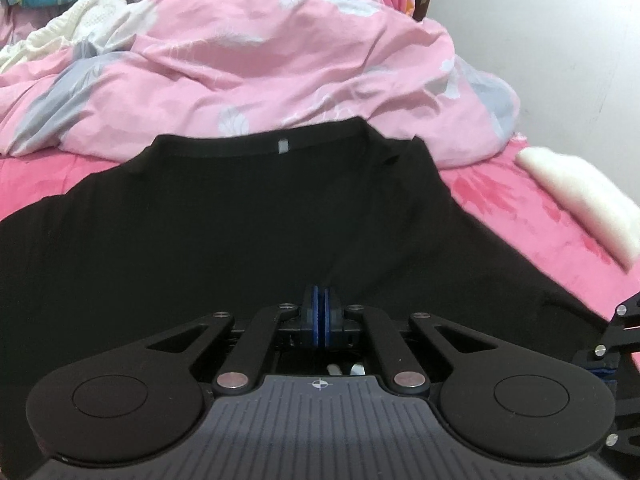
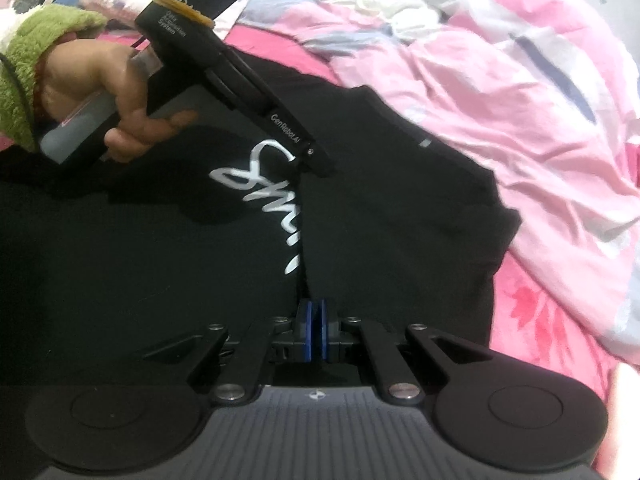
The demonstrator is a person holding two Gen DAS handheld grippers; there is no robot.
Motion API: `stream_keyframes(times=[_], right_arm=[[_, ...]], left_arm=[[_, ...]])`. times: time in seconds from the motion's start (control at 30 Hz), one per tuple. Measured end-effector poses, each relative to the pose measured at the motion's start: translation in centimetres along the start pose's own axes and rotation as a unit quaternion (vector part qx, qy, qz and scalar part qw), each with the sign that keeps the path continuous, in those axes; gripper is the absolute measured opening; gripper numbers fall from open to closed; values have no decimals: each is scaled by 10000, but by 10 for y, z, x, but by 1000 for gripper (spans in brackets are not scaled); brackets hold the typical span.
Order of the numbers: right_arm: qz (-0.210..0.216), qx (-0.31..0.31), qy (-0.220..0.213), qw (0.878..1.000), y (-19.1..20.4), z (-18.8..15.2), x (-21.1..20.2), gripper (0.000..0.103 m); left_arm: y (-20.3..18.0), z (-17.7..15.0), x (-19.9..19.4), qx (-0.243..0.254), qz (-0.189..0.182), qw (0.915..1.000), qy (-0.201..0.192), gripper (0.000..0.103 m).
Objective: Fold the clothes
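"GenRobot.AI" in small white letters along the black barrel of the hand-held left gripper (image 2: 320, 168); "Data Acquisition System" on its upper black housing. Large white handwritten script, only partly legible, across the black cotton T-shirt (image 2: 400, 208).

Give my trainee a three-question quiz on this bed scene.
1. True or false: the black T-shirt with white lettering lies on the pink bedsheet.
2. What lies bunched beyond the T-shirt's collar? A) a pink floral quilt B) a brown blanket C) a wooden tray
3. Fill in: the cuff on the person's left hand is ____ in colour.

Key: 1 true. 2 A, the pink floral quilt. 3 green, the fluffy green sleeve cuff.
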State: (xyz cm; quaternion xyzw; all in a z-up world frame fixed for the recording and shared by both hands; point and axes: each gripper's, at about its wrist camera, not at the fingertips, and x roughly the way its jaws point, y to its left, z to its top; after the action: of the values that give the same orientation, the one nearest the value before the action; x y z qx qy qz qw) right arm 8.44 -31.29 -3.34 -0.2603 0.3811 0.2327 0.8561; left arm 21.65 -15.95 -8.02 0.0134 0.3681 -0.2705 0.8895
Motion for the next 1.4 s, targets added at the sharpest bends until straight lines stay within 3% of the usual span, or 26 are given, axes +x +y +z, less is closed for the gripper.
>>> stream_keyframes(times=[0.17,0.23,0.3,0.43,0.53,0.67,0.8,0.9,1.03,1.13,1.2,1.3,1.4], right_arm=[[471,816,154,9954,-18,-9,-15,7],[803,1447,86,9862,-34,-27,-41,8],[937,2095,-75,9733,-51,-52,-74,9],[687,3186,-458,9443,-78,-97,-139,10],[232,3527,-732,9326,-94,-101,-155,10],[38,3931,-813,9159,-120,-84,-107,10],[-46,3987,-822,9134,-143,-59,-29,10],[-106,3921,-868,9157,-155,-47,16,10],[-150,4022,-637,9132,-170,-54,69,5],[-75,4522,-1011,8862,-189,-71,74,1],[-339,4808,-1086,8694,-201,-80,72,2],[50,5159,-1302,8467,-206,-94,64,4],[701,5097,-1440,8453,-200,-92,66,5]], left_arm=[[1,-2,6,97,-26,9999,52,4],[5,-1,4,98,-50,9999,48,9],[9,0,-1,101,27,9999,-30,22],[16,5,-16,128,208,9988,-423,26],[1,17,-14,340,-82,9983,-465,29],[-38,23,11,731,-738,9942,-266,30],[-57,20,42,675,-727,9945,-342,30],[-51,13,55,504,-647,9958,-404,30],[-44,10,53,311,-795,9952,-482,30],[-44,9,54,272,-818,9950,-503,30],[-44,9,54,254,-827,9949,-517,30],[-44,8,54,255,-814,9949,-543,30],[-44,7,54,274,-796,9949,-555,30]])
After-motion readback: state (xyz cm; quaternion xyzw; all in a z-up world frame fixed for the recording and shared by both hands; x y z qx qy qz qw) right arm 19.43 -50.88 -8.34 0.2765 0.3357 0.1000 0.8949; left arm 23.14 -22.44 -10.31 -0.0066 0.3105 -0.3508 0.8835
